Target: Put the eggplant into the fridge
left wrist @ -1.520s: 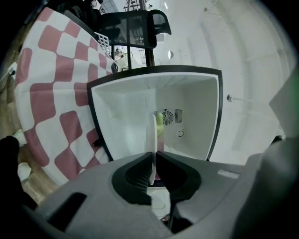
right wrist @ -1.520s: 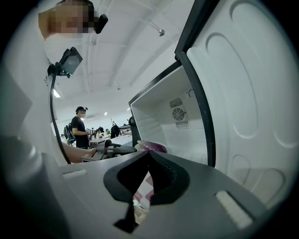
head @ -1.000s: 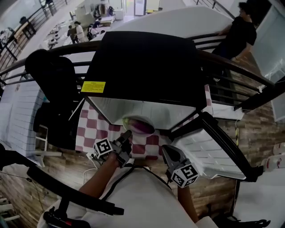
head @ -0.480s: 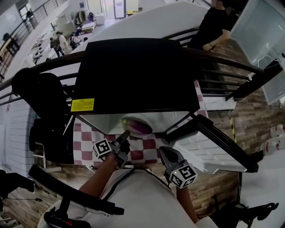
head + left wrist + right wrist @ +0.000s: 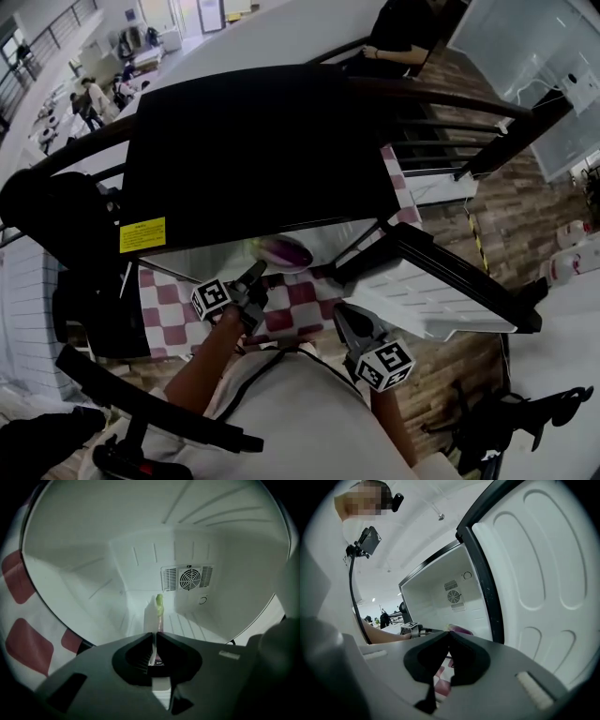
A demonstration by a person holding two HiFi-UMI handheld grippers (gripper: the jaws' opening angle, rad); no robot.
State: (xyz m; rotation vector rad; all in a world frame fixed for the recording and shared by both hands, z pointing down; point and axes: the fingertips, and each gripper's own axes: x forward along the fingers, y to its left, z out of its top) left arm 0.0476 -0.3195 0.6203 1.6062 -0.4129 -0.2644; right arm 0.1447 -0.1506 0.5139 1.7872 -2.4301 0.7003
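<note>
Two claws show in the head view. The left claw (image 5: 255, 275) reaches to the mouth of the open fridge (image 5: 253, 141). The eggplant (image 5: 289, 251) is directly at its tips, just under the black top edge. The right claw (image 5: 349, 321) hangs lower, near the open door (image 5: 431, 300) and apart from the eggplant, so the left hand is the nearer one. Here the purple body seems to lie across the opening, but I cannot tell its direction surely.

In the left gripper view the claw is clenched on the eggplant, with the pads almost together on a thin part of it. The eggplant runs straight ahead from the claw, its long axis along the line of the claw. Its green tip points to the back wall with the round fan (image 5: 190, 577). I judge that the coming move is only further inward and down.

In the right gripper view the right claw is closed and holds nothing. The eggplant shows beyond it, at the fridge opening.
</note>
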